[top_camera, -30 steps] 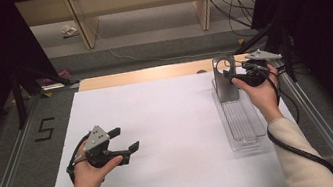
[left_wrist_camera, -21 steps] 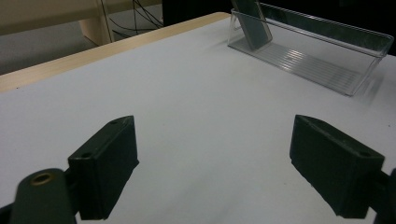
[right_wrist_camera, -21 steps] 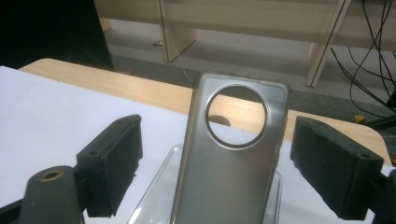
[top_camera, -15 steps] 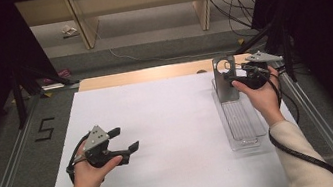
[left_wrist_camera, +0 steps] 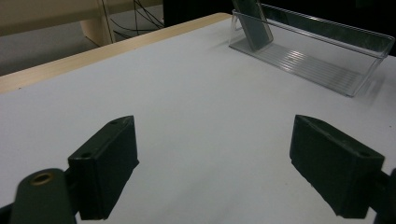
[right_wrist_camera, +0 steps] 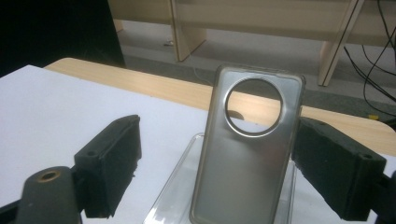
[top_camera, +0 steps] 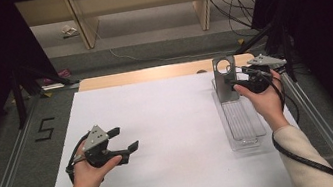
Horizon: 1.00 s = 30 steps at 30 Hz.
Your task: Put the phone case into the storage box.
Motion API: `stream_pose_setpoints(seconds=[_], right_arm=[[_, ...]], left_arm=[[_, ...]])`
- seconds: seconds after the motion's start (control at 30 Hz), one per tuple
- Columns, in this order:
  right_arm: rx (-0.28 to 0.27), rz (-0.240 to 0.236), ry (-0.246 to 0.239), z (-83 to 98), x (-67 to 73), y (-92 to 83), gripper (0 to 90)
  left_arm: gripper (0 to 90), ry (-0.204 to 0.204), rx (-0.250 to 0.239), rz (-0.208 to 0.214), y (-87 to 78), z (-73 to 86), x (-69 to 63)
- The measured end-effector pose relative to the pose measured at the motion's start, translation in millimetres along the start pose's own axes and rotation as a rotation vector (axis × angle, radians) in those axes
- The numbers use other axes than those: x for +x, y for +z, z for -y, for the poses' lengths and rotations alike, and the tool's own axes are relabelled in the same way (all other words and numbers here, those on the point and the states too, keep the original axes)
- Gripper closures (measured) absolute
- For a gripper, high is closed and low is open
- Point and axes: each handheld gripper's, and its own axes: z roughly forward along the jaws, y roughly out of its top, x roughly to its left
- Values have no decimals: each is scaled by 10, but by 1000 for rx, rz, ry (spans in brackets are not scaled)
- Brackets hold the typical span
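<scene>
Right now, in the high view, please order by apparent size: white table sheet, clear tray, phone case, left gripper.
1. White table sheet
2. Clear tray
3. Left gripper and phone case: look similar, so unranked.

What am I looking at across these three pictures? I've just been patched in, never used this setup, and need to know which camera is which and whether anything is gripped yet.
There is no robot arm: a person holds a black two-jaw gripper in each hand at a white-covered table. The high view looks down from above the person's side. There the left gripper sits low on the white surface, jaws wide apart, nothing between them. The right gripper is at the far right, beside a grey phone case with a large round camera hole. The case stands leaning in the far end of a clear ribbed plastic tray.

The other two pictures come from cameras riding on each gripper, looking along its jaws. In the right gripper view the jaws stand open on either side of the case; one jaw looks close to its edge, but nothing is clamped.
</scene>
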Motion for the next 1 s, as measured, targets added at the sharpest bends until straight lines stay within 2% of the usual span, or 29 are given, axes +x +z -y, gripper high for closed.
stream_pose_setpoints(seconds=[0.77,1.0], right_arm=[[-9,-57,-22,112,215,-273,162],[-27,-82,-9,143,247,-365,162]], left_arm=[[149,6,-3,-3,-5,-2,7],[149,6,-2,-4,-4,1,12]])
